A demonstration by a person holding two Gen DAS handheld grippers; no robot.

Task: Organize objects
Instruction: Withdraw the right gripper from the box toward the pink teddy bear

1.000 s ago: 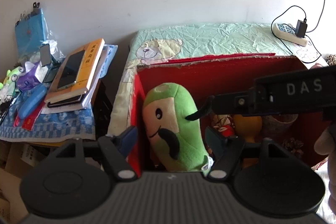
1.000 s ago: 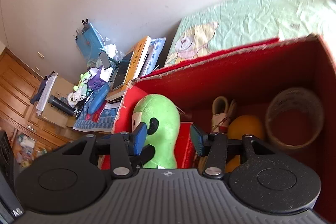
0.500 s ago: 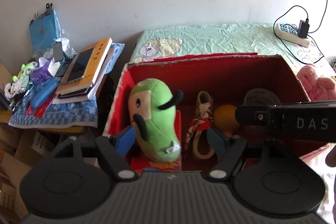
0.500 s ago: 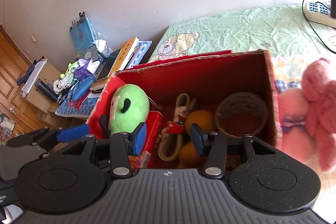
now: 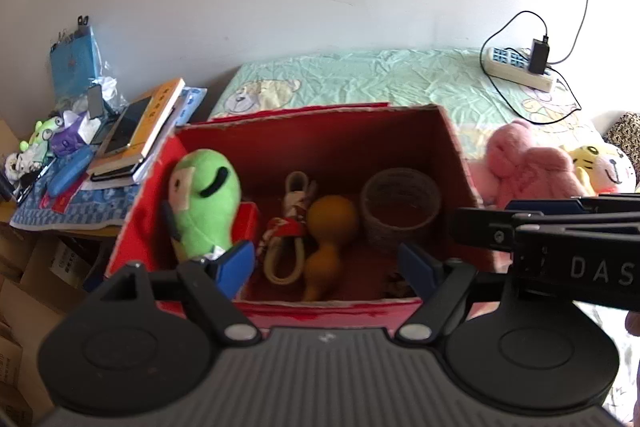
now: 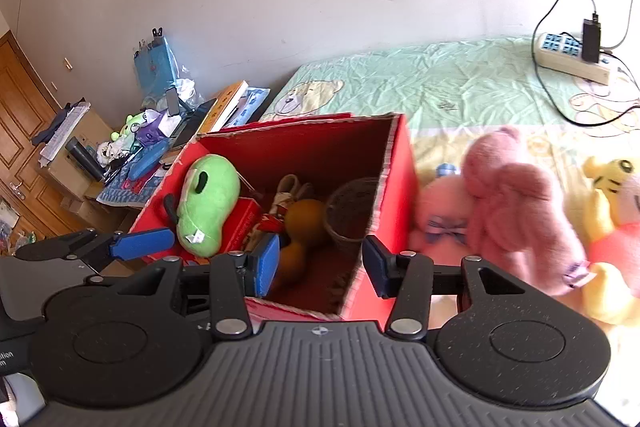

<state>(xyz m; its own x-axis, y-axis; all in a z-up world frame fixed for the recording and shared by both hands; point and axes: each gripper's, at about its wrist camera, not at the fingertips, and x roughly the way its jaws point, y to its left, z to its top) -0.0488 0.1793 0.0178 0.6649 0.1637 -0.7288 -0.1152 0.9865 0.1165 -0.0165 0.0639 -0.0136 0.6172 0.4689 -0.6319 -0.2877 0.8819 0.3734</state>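
An open red cardboard box (image 5: 312,113) stands on the bed. Inside it, a green plush (image 5: 204,195) leans at the left, beside a rope toy (image 5: 288,223), an orange gourd (image 5: 328,223) and a woven cup (image 5: 400,203). My left gripper (image 5: 326,269) hovers over the box's near edge, its jaws opening with nothing between them. My right gripper (image 6: 320,267) is open and empty over the box's near right corner (image 6: 352,291). A pink plush (image 6: 512,203) and a yellow tiger plush (image 6: 612,219) lie on the bed to the right of the box.
To the left, a cluttered side table (image 5: 80,211) holds stacked books (image 5: 136,131), a phone and small toys. A power strip (image 5: 520,67) with cables lies on the green sheet (image 5: 380,79) near the wall. A wooden door (image 6: 16,107) is at far left.
Both grippers pulled back and rose away from the box. The green plush, earlier between the left jaws, now rests in the box. The left jaws widened, and the plushes came into view.
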